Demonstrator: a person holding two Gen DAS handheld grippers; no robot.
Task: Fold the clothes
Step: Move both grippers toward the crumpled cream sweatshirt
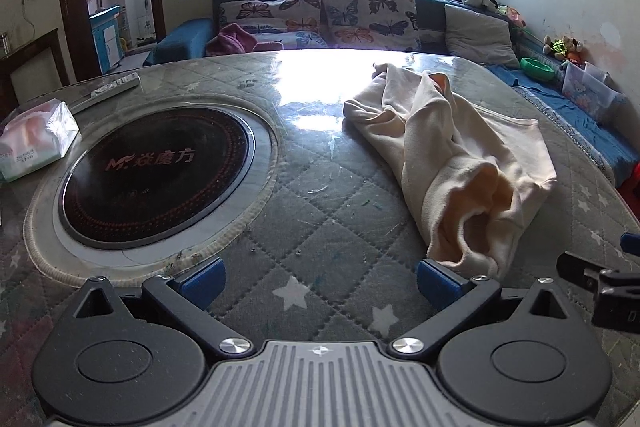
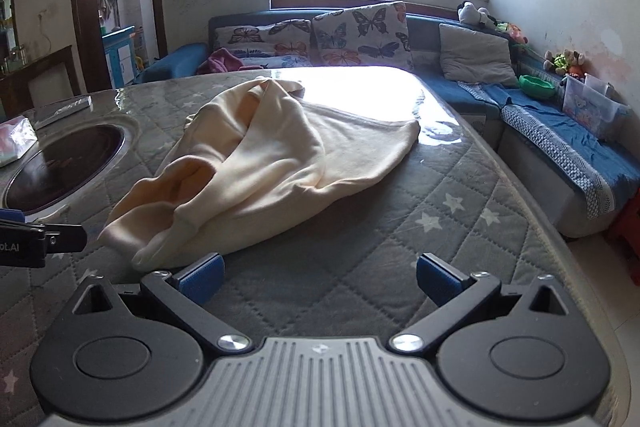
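Observation:
A cream-coloured garment (image 1: 452,155) lies crumpled on the quilted grey table cover (image 1: 320,211), its open end with an orange lining toward me. My left gripper (image 1: 320,281) is open and empty, low over the table, with its right finger just short of the garment's near end. In the right wrist view the garment (image 2: 272,163) lies ahead and to the left. My right gripper (image 2: 319,277) is open and empty, its left finger close to the garment's near edge. Each gripper shows at the edge of the other's view.
A round black hotplate (image 1: 160,175) is set into the table at the left. A tissue pack (image 1: 36,139) and a remote (image 1: 108,91) lie at the far left. A blue sofa (image 2: 560,131) with cushions and toys runs behind and to the right.

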